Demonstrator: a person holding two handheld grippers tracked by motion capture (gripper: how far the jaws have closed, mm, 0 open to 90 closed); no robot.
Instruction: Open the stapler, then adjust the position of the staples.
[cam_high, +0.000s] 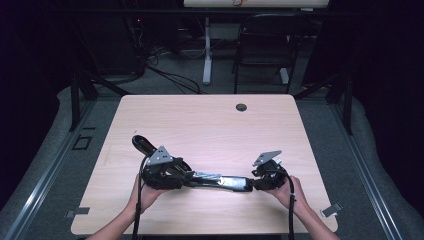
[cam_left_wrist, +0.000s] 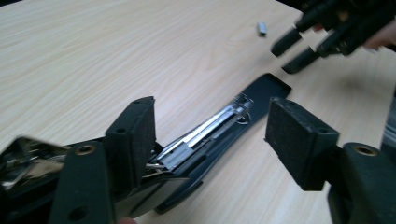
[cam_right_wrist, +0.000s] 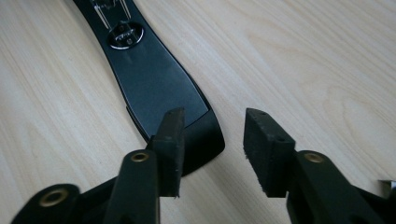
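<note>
The stapler (cam_high: 220, 181) lies opened out flat on the near half of the table (cam_high: 200, 120), between the two grippers. Its base is a long, smooth black plate with a rounded, flared end (cam_right_wrist: 159, 88); a bright metal staple channel (cam_left_wrist: 205, 133) runs along its middle, ending near a small round chrome anvil (cam_right_wrist: 125, 36). The hinged upper arm (cam_high: 142, 143) (black, curved) swings out toward the far left.

The left gripper (cam_left_wrist: 215, 135) straddles the hinge end of the stapler. Its two rectangular pads, faced with coarse black foam, stand well apart with the channel between them, not pressing on it. The right gripper (cam_right_wrist: 212, 151) sits at the flared end of the base; its pads are also apart, one pad just above the edge of the plate, and no grip is visible.

A small grey strip of staples (cam_left_wrist: 262, 29) lies on the pale wood-grain tabletop beyond the right gripper's jaws.
</note>
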